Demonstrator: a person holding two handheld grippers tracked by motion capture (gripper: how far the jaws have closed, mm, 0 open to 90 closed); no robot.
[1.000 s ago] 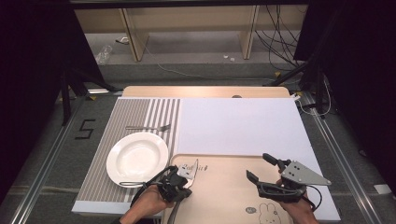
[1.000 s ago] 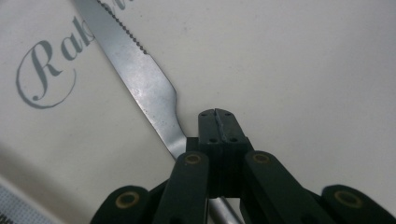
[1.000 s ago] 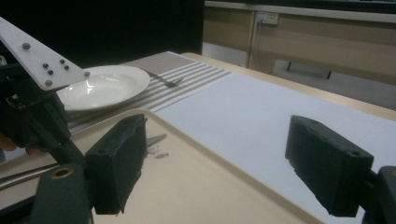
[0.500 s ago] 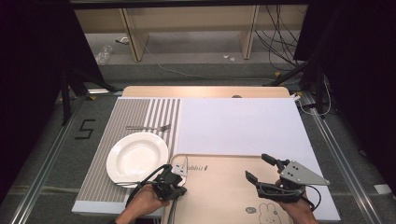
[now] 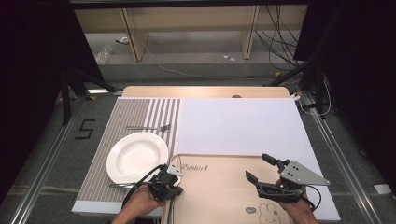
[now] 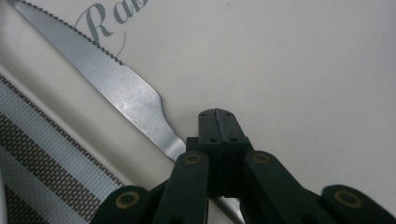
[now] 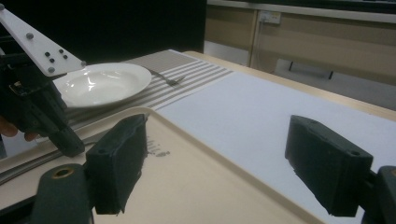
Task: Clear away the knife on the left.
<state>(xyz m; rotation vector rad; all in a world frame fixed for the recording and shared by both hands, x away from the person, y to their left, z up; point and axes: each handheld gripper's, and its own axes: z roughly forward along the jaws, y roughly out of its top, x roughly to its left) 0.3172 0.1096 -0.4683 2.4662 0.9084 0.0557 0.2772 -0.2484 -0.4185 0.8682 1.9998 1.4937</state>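
My left gripper (image 6: 216, 112) is shut, its pads pressed together with nothing between them, tips just over the beige tray (image 6: 303, 70). A serrated table knife (image 6: 126, 88) lies on the tray's left edge right beside those tips and runs under the gripper body. In the high view the left gripper (image 5: 167, 186) sits at the tray's near left corner, next to the white plate (image 5: 137, 156). My right gripper (image 5: 259, 168) hovers open over the tray's right half (image 5: 219, 196). Its wide-apart jaws (image 7: 233, 172) hold nothing.
A fork (image 5: 147, 127) lies on the striped placemat (image 5: 140, 112) behind the plate. A large white mat (image 5: 238, 126) covers the table's far right. The tray carries a rabbit drawing (image 5: 266, 210) near its front. Dark floor and cables surround the table.
My left gripper has shifted slightly to the left along the tray's near corner. The right gripper has stayed where it was.
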